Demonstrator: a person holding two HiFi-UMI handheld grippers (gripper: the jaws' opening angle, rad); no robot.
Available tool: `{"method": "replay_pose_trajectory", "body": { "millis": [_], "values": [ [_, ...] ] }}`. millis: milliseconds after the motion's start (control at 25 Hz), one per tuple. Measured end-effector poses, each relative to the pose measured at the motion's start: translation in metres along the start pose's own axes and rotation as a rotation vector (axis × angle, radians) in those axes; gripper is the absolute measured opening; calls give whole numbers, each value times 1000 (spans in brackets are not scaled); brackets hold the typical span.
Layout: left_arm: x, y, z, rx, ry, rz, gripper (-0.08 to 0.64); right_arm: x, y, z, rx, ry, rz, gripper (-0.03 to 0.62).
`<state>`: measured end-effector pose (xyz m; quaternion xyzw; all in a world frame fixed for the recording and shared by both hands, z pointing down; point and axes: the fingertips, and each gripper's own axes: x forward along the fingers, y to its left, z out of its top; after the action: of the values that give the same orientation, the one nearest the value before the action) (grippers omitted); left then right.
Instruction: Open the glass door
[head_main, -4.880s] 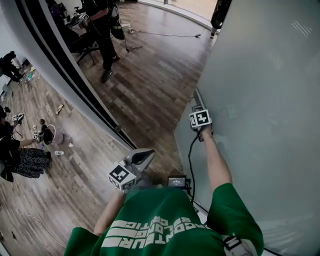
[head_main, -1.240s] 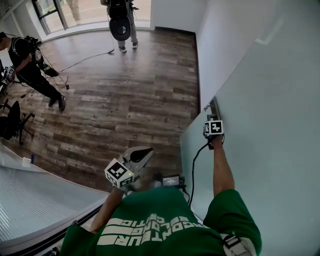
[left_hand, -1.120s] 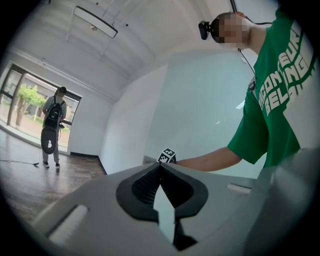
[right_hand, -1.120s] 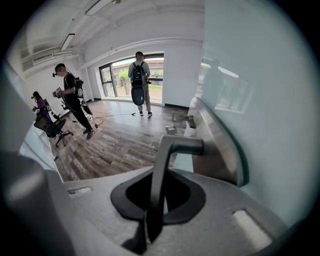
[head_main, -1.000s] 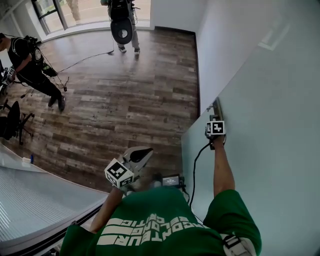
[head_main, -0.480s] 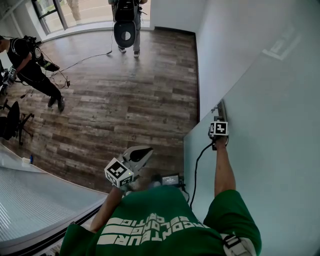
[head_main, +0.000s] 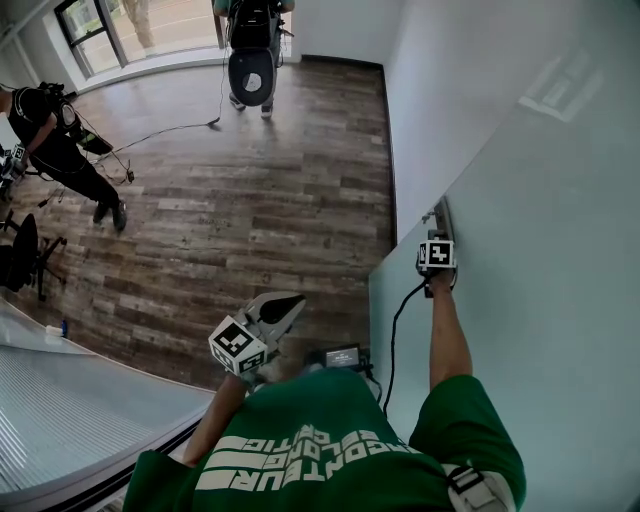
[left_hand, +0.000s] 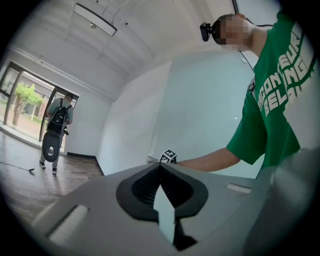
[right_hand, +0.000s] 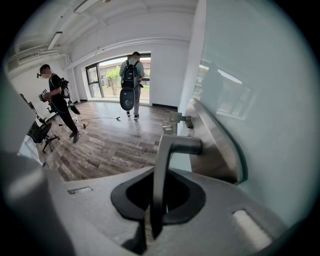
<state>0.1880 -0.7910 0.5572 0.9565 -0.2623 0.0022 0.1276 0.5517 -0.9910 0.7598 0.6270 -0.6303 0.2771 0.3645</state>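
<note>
The frosted glass door (head_main: 520, 300) fills the right of the head view, its free edge toward the wooden floor. My right gripper (head_main: 437, 238) reaches out on a straight arm to the metal lock plate (head_main: 441, 215) at that edge. In the right gripper view the grey lever handle (right_hand: 162, 155) runs down between the jaws, and the right gripper (right_hand: 156, 200) is shut on it. My left gripper (head_main: 290, 303) hangs level in front of my chest, away from the door. Its jaws (left_hand: 161, 170) are shut with nothing in them.
A person with a backpack (head_main: 250, 50) stands at the far window, and another person (head_main: 55, 140) is at the left near an office chair (head_main: 20, 250). A cable (head_main: 170, 130) trails over the floor. A second frosted panel (head_main: 60, 400) lies at the lower left. A white wall (head_main: 440, 80) meets the door.
The door's edge and my right gripper on the handle have shifted a little to the right in the head view. The person with the backpack has stepped nearer. My left gripper has kept still.
</note>
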Motion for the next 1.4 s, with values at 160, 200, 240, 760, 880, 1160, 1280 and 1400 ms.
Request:
{"method": "replay_pose_trajectory", "body": {
  "millis": [160, 200, 240, 760, 880, 1160, 1280, 1400],
  "values": [
    [5, 2, 6, 9, -4, 1, 17, -2, -7, 5, -20, 4, -54, 34],
    [5, 3, 8, 11, -5, 5, 17, -5, -9, 6, -26, 3, -71, 57],
    [4, 4, 9, 11, -8, 9, 17, -10, -13, 6, -31, 5, -95, 66],
    [-42, 22, 15, 6, -48, 120, 17, -134, 21, 37, -114, -366, -69, -6],
    [-57, 23, 14, 7, -52, 145, 17, -160, 48, 43, -196, -417, -40, -6],
    [-103, 17, 38, 77, -160, 240, 17, -208, 144, 64, -278, -637, 158, -6],
    [-123, 16, 47, 92, -183, 278, 17, -231, 187, 70, -296, -716, 256, -6],
    [-142, 18, 47, 100, -188, 317, 17, -251, 228, 69, -310, -766, 353, -6]
  ]
}}
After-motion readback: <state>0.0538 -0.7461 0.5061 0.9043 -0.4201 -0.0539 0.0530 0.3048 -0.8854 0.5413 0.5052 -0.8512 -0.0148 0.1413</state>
